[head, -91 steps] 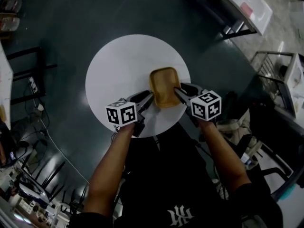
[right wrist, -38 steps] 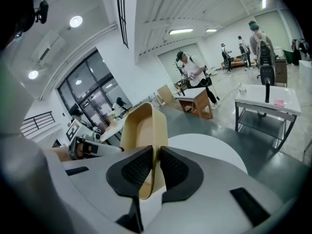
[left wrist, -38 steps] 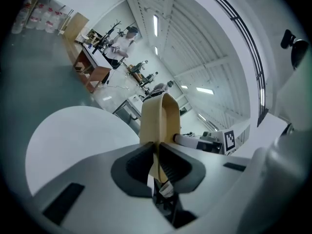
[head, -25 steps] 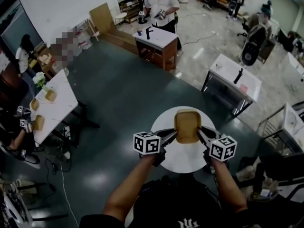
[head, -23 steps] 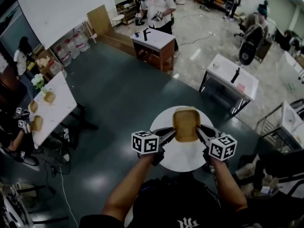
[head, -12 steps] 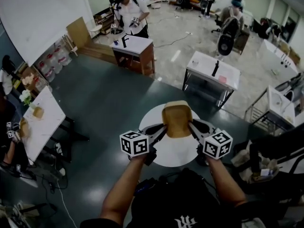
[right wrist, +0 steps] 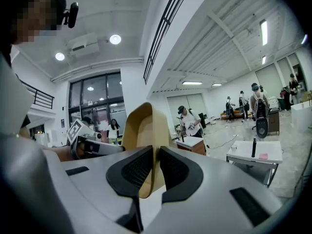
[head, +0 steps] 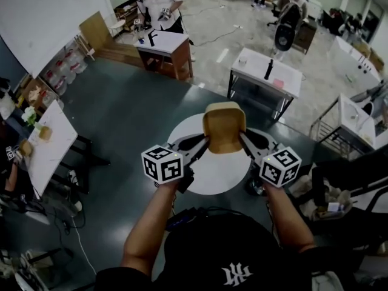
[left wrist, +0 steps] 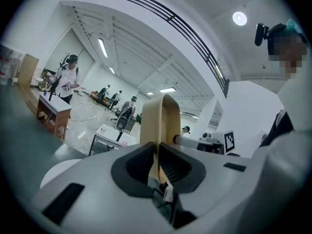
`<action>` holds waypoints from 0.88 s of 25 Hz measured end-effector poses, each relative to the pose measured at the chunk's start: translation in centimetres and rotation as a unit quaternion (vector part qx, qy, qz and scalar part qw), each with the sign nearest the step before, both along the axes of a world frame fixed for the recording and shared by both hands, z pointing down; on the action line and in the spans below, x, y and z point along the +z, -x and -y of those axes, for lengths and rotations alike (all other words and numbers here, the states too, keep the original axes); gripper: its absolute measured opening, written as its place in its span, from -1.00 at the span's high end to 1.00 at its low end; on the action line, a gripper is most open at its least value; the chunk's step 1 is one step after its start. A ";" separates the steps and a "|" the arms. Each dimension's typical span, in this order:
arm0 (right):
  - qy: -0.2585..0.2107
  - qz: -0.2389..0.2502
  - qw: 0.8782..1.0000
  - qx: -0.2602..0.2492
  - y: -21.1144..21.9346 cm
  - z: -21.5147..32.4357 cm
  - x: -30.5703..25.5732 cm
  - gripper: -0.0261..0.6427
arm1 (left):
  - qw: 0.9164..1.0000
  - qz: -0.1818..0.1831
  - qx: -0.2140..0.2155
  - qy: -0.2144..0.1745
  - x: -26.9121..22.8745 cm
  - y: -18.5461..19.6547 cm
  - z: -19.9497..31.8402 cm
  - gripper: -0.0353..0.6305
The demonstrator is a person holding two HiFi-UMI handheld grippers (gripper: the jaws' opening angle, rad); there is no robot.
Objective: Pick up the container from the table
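A tan, rounded-square container [head: 224, 127] hangs in the air above the round white table [head: 209, 171], held from both sides. My left gripper [head: 205, 142] is shut on its left rim, and my right gripper [head: 242, 139] is shut on its right rim. In the left gripper view the container [left wrist: 161, 123] stands edge-on, its thin wall pinched between the dark pads [left wrist: 142, 162]. The right gripper view shows the container [right wrist: 141, 126] the same way, its wall clamped between the ribbed pads [right wrist: 173, 167]. The opposite gripper shows beyond the container in each gripper view.
Dark green floor surrounds the round table. A white desk [head: 266, 71] stands beyond it, a wooden-legged desk [head: 162, 44] with a person behind it farther left, a long white table [head: 45, 144] at the left. A wire rack [head: 345, 129] and bags are at the right.
Both grippers have lifted the container off the round table and raised it further over the last second; the head view has tilted up, so more of the room shows.
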State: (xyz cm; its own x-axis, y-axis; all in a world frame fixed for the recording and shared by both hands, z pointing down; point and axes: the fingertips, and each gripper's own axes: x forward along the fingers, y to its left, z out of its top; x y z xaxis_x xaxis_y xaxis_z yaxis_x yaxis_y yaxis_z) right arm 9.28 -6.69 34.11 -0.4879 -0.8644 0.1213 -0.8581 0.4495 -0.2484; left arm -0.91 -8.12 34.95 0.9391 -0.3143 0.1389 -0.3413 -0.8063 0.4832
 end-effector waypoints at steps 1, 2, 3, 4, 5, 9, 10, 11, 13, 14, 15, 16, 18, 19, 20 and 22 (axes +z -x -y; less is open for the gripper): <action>-0.004 0.001 1.000 0.001 -0.7 -0.2 -0.3 0.72 | 1.000 0.004 0.001 -0.006 -0.3 -0.7 -0.2 0.78; -0.007 0.002 1.000 0.002 -1.4 -0.5 -0.5 0.72 | 1.000 0.006 0.001 -0.011 -0.5 -1.4 -0.4 0.78; -0.010 0.004 1.000 0.003 -2.2 -0.8 -0.8 0.72 | 1.000 0.006 0.001 -0.013 -0.8 -2.2 -0.7 0.78; -0.012 0.005 1.000 0.004 -2.9 -1.1 -1.0 0.72 | 1.000 0.006 0.002 -0.014 -0.9 -3.0 -1.1 0.78; -0.014 0.006 1.000 0.005 -3.5 -1.4 -1.2 0.72 | 1.000 0.007 0.002 -0.015 -1.1 -3.5 -1.4 0.78; -0.027 0.025 0.999 0.002 -4.7 -2.4 -1.9 0.72 | 0.999 0.023 0.002 -0.031 -2.1 -4.8 -2.7 0.78; -0.031 0.031 0.999 0.000 -5.0 -2.6 -1.8 0.72 | 0.999 0.030 0.000 -0.037 -2.2 -5.0 -3.0 0.78; -0.034 0.036 0.999 -0.001 -5.2 -2.9 -1.6 0.72 | 0.999 0.035 -0.003 -0.041 -2.3 -5.3 -3.3 0.78; -0.036 0.042 0.998 -0.005 -5.8 -3.5 -1.2 0.72 | 0.998 0.042 -0.009 -0.047 -2.2 -5.8 -3.9 0.78; -0.036 0.044 0.998 -0.008 -6.0 -3.8 -1.0 0.72 | 0.998 0.043 -0.011 -0.048 -2.2 -6.1 -4.3 0.78; -0.036 0.045 0.998 -0.011 -6.3 -4.0 -0.9 0.72 | 0.998 0.044 -0.013 -0.048 -2.1 -6.3 -4.6 0.78; -0.037 0.046 0.998 -0.014 -6.5 -4.3 -0.8 0.72 | 0.998 0.046 -0.016 -0.048 -2.1 -6.6 -5.0 0.78; -0.038 0.051 0.998 -0.019 -7.1 -4.8 -0.6 0.72 | 0.998 0.049 -0.019 -0.045 -1.8 -7.2 -5.8 0.78; -0.039 0.053 0.998 -0.022 -7.4 -5.1 -0.4 0.72 | 0.998 0.051 -0.020 -0.044 -1.7 -7.4 -6.1 0.77; -0.041 0.056 0.997 -0.025 -7.6 -5.2 -0.3 0.72 | 0.997 0.052 -0.022 -0.044 -1.6 -7.6 -6.4 0.77; -0.041 0.059 0.997 -0.029 -7.8 -5.4 -0.1 0.72 | 0.997 0.053 -0.024 -0.043 -1.4 -7.9 -6.7 0.77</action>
